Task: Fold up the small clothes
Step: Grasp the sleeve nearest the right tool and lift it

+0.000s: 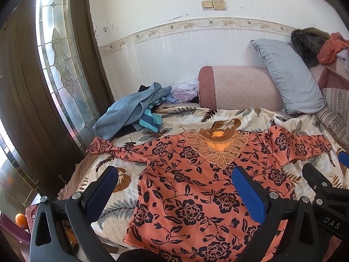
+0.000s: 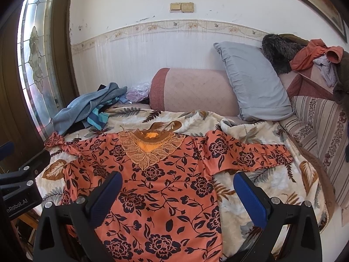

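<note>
Presently: one blouse (image 1: 192, 187), coral-orange with a dark navy print of roses, leaves and vines, spread face-up and flat on a leaf-patterned blanket (image 1: 122, 196) covering a bed or sofa seat. Neckline trimmed with a tan lace leaf-shaped collar (image 1: 216, 148), pointed at the front. Two long sleeves, both stretched outward: one twisted and bunched toward the door side (image 1: 102, 146), the other lying flatter toward the striped cushions (image 2: 250, 155). Hem end nearest the cameras.

One left gripper (image 1: 174, 187), jaws wide apart, nothing between them, poised above the lower body of the blouse and the blanket beside it; no contact to be made out. One right gripper (image 2: 177, 192), jaws likewise wide apart and holding nothing, poised over the other side of the blouse body and the blanket under the flatter sleeve. Blue pads on the inner faces of all four fingers.

Also present: one heap of blue garments (image 2: 91, 107) at the far corner of the blanket, count within it uncertain; one grey pillow (image 2: 255, 80) leaning against a pink bolster (image 2: 196, 91); one second heap of clothes, orange and dark (image 2: 305, 52), behind the pillow; one dark wooden door with a leaded glass pane (image 1: 61, 61); two wall switches (image 2: 182, 7).
</note>
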The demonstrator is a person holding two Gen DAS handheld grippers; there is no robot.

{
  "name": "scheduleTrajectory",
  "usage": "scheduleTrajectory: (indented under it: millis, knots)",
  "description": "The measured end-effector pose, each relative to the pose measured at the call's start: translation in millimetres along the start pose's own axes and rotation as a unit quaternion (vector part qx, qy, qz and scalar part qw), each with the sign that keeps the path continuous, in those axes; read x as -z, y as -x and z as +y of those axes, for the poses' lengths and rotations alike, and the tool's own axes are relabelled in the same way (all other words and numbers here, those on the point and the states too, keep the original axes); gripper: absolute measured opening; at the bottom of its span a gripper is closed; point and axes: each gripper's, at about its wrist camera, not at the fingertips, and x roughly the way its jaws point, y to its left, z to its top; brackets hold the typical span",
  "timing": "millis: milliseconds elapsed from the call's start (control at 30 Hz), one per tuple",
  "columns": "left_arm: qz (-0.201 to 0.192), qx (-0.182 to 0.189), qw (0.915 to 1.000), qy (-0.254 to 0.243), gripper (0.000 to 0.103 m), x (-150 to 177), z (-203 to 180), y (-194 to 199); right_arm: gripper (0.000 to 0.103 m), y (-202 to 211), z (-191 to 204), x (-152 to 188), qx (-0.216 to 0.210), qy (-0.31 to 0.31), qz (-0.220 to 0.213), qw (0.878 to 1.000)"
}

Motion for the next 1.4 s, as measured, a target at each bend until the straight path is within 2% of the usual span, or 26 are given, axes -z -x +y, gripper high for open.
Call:
scheduleTrajectory:
  millis: [333, 533, 600, 700, 767, 867, 933, 1000, 1067, 1133, 1233, 1333, 1400]
  knots:
    - [0.007, -0.001, 1.0000, -0.002, 0.103, 1, -1, -9, 0.103, -9, 1, 2, -0.001, 0.000, 0.009, 1.000]
    - [0.026, 0.000, 0.9997, -0.005, 0.103, 7, -4, -31, 0.103, -26, -2, 6, 0.000, -0.004, 0.023, 1.000]
    - [0.054, 0.017, 0.9984, -0.001, 0.103, 14, -5, -50, 0.103, -36, -10, 10, -0.003, -0.010, 0.033, 0.999]
    - [0.133, 0.055, 0.9896, 0.013, 0.103, 36, -5, -89, 0.103, -59, -35, 17, -0.016, -0.032, 0.053, 0.998]
    - [0.185, 0.061, 0.9804, 0.026, 0.103, 59, -6, -114, 0.103, -79, -67, 23, -0.006, -0.058, 0.068, 0.996]
    - [0.231, 0.049, 0.9712, 0.031, 0.103, 95, -11, -138, 0.102, -105, -136, 33, 0.021, -0.124, 0.078, 0.989]
    - [0.246, 0.036, 0.9682, 0.032, 0.103, 110, -15, -144, 0.102, -122, -191, 40, 0.052, -0.178, 0.081, 0.979]
    - [0.259, 0.024, 0.9654, 0.022, 0.103, 118, -23, -149, 0.102, -140, -242, 46, 0.060, -0.221, 0.082, 0.970]
    - [0.258, 0.029, 0.9657, 0.007, 0.103, 122, -32, -151, 0.100, -163, -291, 50, 0.056, -0.270, 0.092, 0.957]
    - [0.249, 0.036, 0.9679, 0.001, 0.103, 122, -42, -152, 0.098, -185, -335, 53, 0.031, -0.326, 0.087, 0.941]
    - [0.246, 0.056, 0.9677, -0.006, 0.103, 117, -56, -152, 0.085, -221, -386, 59, 0.019, -0.402, 0.097, 0.910]
    - [0.245, 0.071, 0.9666, -0.019, 0.103, 113, -65, -154, 0.079, -255, -425, 74, -0.011, -0.494, 0.093, 0.864]
    - [0.242, 0.083, 0.9665, -0.025, 0.103, 110, -68, -156, 0.072, -274, -441, 82, -0.022, -0.529, 0.098, 0.843]
